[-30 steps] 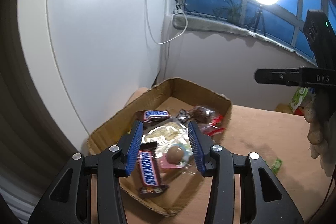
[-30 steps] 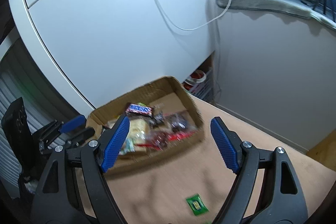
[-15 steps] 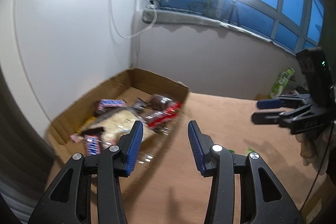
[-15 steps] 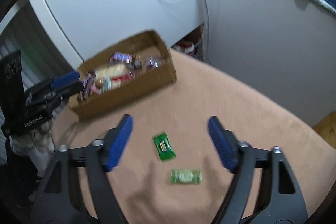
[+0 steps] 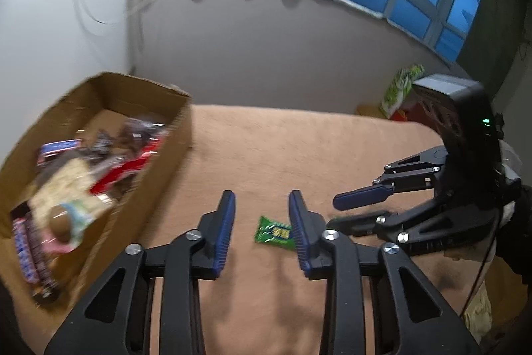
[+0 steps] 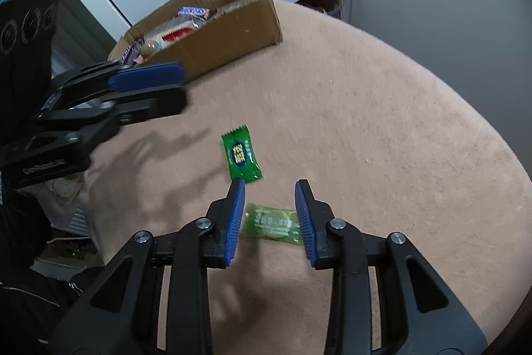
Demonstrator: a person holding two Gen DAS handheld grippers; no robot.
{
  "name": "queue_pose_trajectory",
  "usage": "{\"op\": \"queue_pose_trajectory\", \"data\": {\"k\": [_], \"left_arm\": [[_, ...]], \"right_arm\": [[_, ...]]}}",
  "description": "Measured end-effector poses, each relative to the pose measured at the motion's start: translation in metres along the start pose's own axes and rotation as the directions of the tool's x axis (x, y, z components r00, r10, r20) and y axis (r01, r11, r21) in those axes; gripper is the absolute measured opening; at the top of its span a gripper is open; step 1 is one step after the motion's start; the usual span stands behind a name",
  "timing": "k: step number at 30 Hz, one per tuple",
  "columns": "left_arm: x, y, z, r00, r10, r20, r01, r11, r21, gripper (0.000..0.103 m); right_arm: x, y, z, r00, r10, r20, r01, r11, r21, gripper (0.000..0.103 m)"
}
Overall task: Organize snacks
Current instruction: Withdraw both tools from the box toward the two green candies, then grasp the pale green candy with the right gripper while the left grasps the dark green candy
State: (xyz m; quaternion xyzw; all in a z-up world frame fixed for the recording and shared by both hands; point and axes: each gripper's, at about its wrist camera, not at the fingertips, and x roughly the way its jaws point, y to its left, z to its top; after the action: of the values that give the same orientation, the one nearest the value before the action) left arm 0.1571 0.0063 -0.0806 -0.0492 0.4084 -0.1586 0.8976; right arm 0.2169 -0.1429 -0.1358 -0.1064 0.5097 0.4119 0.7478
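Two green candies lie on the tan table cover (image 6: 382, 122). The dark green candy (image 6: 241, 157) (image 5: 273, 230) sits below and between the fingers of my left gripper (image 5: 262, 215), nearer its right finger; the jaws are closing and no pad touches it. The pale green candy (image 6: 271, 223) lies between the blue pads of my right gripper (image 6: 270, 212), whose jaws are closing with the wrapper ends right at the pads and the wrapper still flat. The cardboard box (image 5: 181, 135) (image 6: 232, 32) holds several wrapped snacks. Each gripper shows in the other's view: right gripper (image 5: 359, 205), left gripper (image 6: 146, 88).
The box stands at the table's far left corner by a white wall. A green snack bag (image 5: 402, 85) stands at the back right. The rounded table edge (image 6: 492, 135) curves along the right, and the table drops off at the near left below the left gripper.
Both grippers left the box and came down over the table, each to a green candy. Both pairs of jaws narrowed, the right one markedly.
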Motion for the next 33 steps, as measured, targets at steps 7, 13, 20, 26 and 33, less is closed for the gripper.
{"op": "queue_pose_trajectory", "data": {"k": [7, 13, 20, 26, 33], "left_arm": [[0.056, -0.017, 0.012, 0.991, -0.019, -0.133, 0.026, 0.998, 0.052, 0.015], [0.080, -0.016, 0.011, 0.976, -0.005, -0.217, 0.017, 0.998, 0.054, 0.012], [0.070, -0.010, -0.001, 0.972, -0.003, -0.236, 0.017, 0.998, 0.057, 0.011], [0.055, -0.005, -0.012, 0.971, -0.053, -0.233, 0.059, 0.998, 0.018, 0.011], [0.034, -0.016, -0.027, 0.981, -0.039, -0.189, 0.059, 0.994, 0.097, 0.047]], "right_arm": [[0.010, -0.010, -0.001, 1.000, 0.004, -0.024, -0.004, 1.000, 0.000, 0.032], [0.015, -0.013, 0.002, 0.999, 0.021, -0.044, -0.021, 1.000, 0.009, 0.031], [0.008, -0.015, -0.010, 0.997, 0.056, -0.060, -0.053, 0.997, 0.051, 0.031], [0.006, -0.007, -0.023, 0.994, 0.095, -0.060, -0.092, 0.994, 0.061, 0.031], [0.007, 0.021, -0.029, 0.999, -0.022, -0.036, 0.020, 0.998, -0.052, 0.043]]}}
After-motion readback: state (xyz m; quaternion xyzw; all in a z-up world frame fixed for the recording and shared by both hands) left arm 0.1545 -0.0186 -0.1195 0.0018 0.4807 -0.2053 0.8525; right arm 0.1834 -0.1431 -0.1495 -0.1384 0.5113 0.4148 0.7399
